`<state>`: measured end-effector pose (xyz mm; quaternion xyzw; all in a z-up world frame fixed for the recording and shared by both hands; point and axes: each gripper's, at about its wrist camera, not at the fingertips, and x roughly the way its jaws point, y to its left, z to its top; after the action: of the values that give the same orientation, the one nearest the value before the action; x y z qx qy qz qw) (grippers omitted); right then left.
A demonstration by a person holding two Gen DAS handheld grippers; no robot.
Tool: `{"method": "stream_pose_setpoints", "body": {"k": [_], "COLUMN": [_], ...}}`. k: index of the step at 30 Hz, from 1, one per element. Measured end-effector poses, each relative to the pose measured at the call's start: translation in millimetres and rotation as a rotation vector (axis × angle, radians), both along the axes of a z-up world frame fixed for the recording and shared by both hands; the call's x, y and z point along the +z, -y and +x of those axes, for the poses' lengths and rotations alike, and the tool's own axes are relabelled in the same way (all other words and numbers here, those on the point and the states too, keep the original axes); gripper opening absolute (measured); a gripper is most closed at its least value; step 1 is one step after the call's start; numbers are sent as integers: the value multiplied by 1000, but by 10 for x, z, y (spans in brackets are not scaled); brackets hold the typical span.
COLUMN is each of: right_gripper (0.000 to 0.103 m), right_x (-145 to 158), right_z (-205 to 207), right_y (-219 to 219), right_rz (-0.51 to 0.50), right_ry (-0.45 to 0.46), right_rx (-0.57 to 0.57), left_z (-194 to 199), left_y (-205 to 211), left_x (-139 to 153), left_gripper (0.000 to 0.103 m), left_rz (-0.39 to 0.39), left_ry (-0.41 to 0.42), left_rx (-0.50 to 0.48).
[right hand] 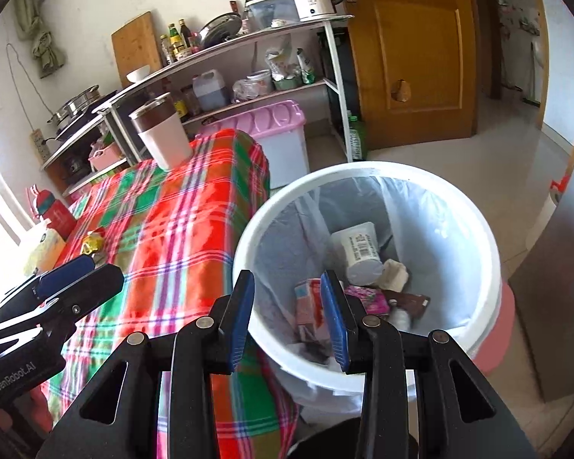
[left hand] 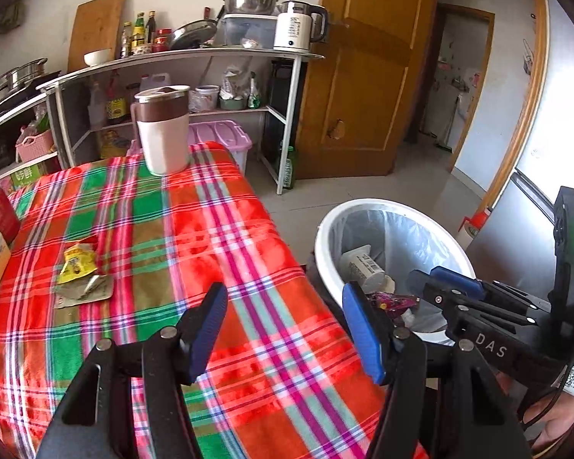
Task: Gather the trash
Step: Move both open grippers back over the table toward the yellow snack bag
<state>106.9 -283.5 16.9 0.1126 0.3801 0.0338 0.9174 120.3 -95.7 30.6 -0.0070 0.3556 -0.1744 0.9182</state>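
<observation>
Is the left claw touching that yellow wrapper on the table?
Apart. The left wrist view shows the left claw open, with bare tablecloth between it and the yellow wrapper.

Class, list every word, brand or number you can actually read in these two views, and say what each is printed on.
"DAS": right gripper body.
"GenRobot.AI": left gripper body.
Too blurred or small to read: barcode label on white cup in bin, yellow wrapper, white kettle, shelf bottles.
</observation>
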Motion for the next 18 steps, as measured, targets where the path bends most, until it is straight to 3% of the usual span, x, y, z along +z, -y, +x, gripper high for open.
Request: {"method": "stream_pose_setpoints", "body": {"k": [18], "right_gripper": [44], "right_x": [-98], "right_z": [366], "right_y": [-1104], "right_rz": [-17], "right_ry": [-13], "right_rx": [222], "left_z": [212], "left_y": [-1529], "left_x": [-172], "left_gripper": [66], "left_rz": [-22], "left_ry": [-28], "left_rx": [288]}}
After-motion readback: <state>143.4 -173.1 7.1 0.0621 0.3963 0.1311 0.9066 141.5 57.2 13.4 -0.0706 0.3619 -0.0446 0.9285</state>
